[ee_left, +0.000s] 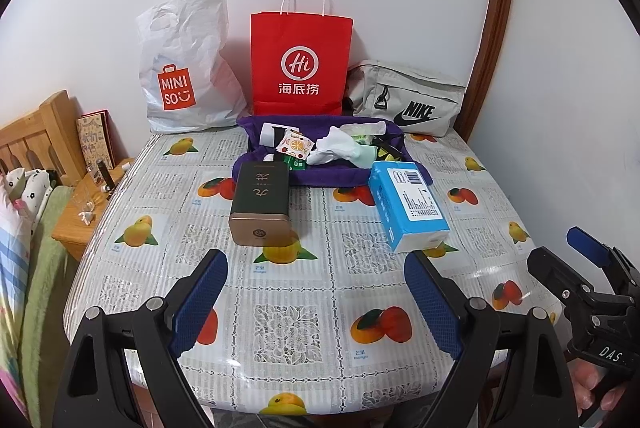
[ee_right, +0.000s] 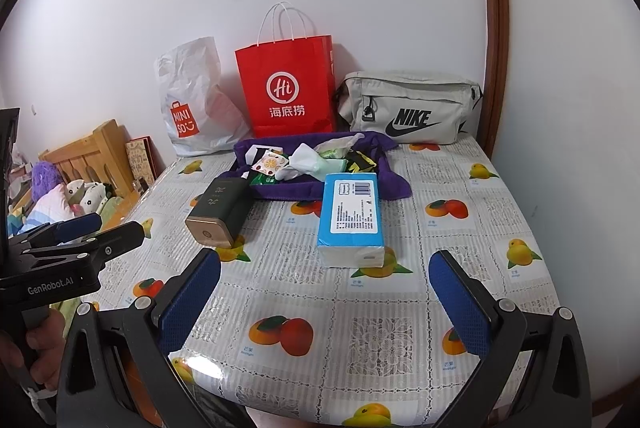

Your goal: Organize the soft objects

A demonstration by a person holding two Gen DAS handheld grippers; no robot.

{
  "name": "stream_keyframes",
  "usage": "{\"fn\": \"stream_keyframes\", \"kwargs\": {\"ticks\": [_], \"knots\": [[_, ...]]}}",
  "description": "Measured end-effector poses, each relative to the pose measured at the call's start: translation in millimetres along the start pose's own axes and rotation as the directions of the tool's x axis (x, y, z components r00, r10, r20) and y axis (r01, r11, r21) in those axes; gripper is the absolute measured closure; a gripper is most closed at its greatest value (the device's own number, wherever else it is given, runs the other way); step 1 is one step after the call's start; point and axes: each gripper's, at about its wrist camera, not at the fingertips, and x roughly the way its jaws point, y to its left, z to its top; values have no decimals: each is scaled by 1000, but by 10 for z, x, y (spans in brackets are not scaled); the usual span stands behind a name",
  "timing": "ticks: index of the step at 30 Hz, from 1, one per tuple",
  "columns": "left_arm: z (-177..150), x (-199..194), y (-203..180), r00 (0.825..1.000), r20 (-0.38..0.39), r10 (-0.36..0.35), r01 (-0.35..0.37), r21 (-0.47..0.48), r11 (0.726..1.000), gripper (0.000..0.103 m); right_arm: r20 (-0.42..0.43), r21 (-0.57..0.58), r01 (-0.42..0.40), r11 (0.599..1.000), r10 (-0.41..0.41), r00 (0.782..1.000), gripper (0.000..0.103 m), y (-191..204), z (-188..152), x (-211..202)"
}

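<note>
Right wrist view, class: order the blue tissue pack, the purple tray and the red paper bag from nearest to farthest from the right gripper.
1. Blue tissue pack: nearest, lying on the table just ahead of the open right gripper.
2. Purple tray: behind the pack, mid-table, filled with small items.
3. Red paper bag: farthest, standing upright against the wall.
</note>
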Motion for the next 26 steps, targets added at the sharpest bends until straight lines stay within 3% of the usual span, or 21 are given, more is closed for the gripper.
{"fn": "stream_keyframes", "kwargs": {"ticks": [21,26], "knots": [[-36,29,-16,1000,-8,-9,9,4,1000,13,-15,10,8,1000,-8,1000,0,-41,-20,84],[-18,233,9,1000,-26,-7,7,18,1000,13,-43,16,10,1000,-10,999,0,-87,-45,247]]}}
